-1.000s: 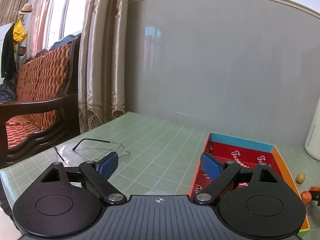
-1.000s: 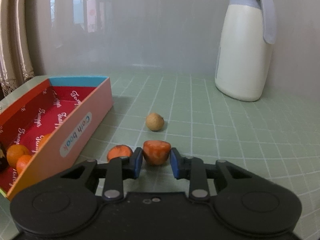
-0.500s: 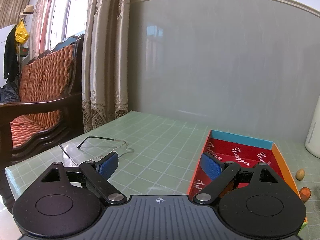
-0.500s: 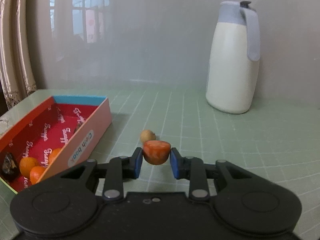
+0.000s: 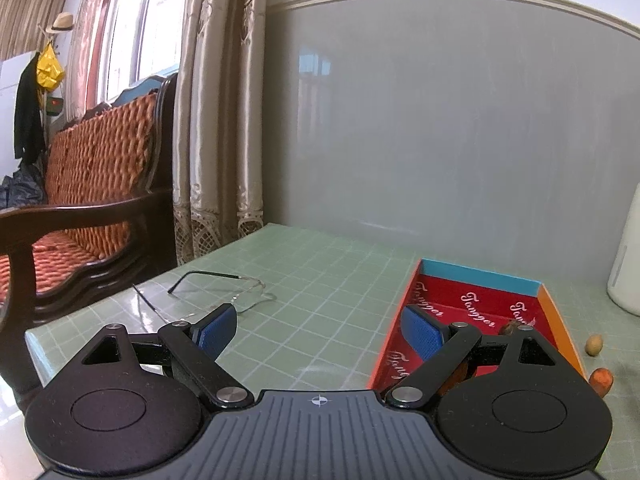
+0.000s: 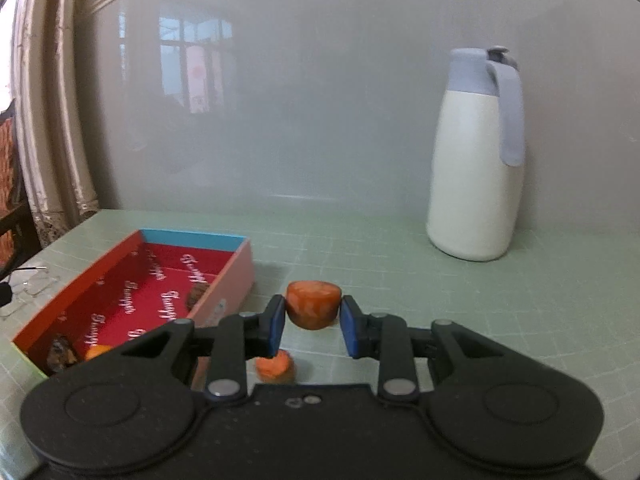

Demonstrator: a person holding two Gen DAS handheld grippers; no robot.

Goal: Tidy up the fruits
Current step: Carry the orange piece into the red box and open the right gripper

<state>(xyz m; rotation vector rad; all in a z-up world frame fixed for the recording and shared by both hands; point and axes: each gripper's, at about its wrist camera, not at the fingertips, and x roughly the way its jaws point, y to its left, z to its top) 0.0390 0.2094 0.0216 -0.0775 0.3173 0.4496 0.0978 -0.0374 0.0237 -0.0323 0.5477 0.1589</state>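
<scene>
Right wrist view: our right gripper (image 6: 313, 323) clamps one orange fruit (image 6: 313, 309) above the table, beside the box (image 6: 236, 276) printed "Tangger"; our left gripper (image 5: 320, 330) gapes empty

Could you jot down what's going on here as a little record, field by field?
Right gripper: shut on held orange fruit, above the table
Left gripper: open, empty
Box: red inside, some fruit already in it
Loose on table: second orange fruit, small tan fruit
Also there: white jug, glasses
</scene>
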